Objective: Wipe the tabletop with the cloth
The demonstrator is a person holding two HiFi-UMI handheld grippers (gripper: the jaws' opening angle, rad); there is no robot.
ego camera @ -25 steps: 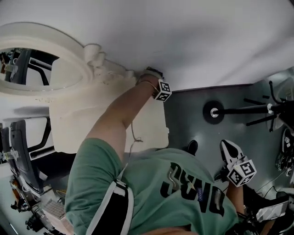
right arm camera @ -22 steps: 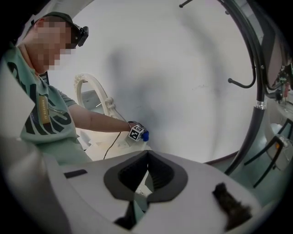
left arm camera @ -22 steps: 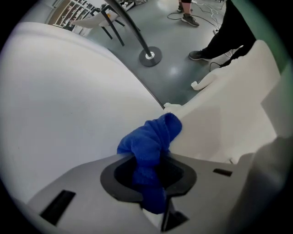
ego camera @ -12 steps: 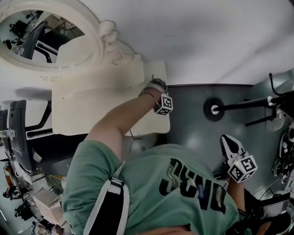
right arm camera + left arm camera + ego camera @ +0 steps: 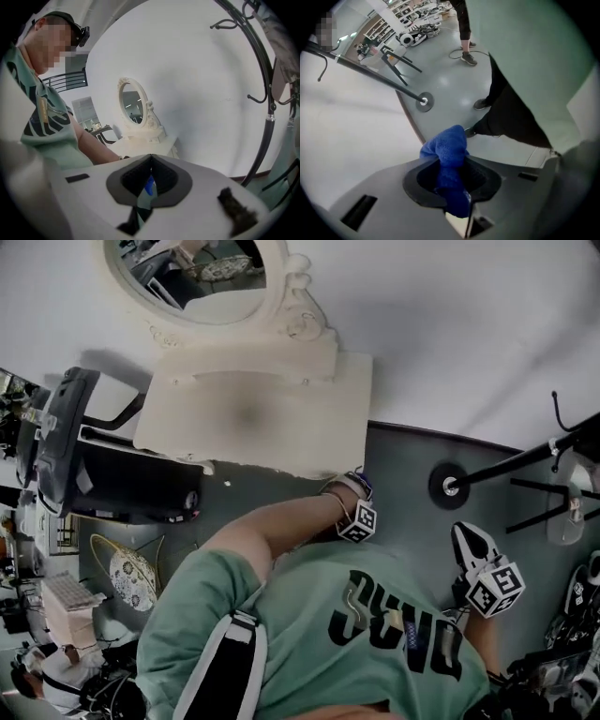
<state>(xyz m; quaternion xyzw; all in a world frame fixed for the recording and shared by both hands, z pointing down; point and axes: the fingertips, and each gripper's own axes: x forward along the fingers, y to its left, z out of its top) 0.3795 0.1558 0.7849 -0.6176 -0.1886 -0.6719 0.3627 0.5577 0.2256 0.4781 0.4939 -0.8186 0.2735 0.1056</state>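
Though shirt lettering [image 5: 394, 620] is illegible, the left gripper [image 5: 451, 165] clamps blue cloth [image 5: 443, 145].

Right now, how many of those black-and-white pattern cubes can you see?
2. One cube rides on the left hand-held gripper by the person's wrist; the other cube is on the right hand-held gripper, lower right. None seems hidden.

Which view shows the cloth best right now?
The left gripper view: the blue cloth sits mid-frame, bunched up and clamped in the left gripper. The head view shows none of it. The right gripper view shows at most a blue sliver through its jaw gap, possibly the cloth.
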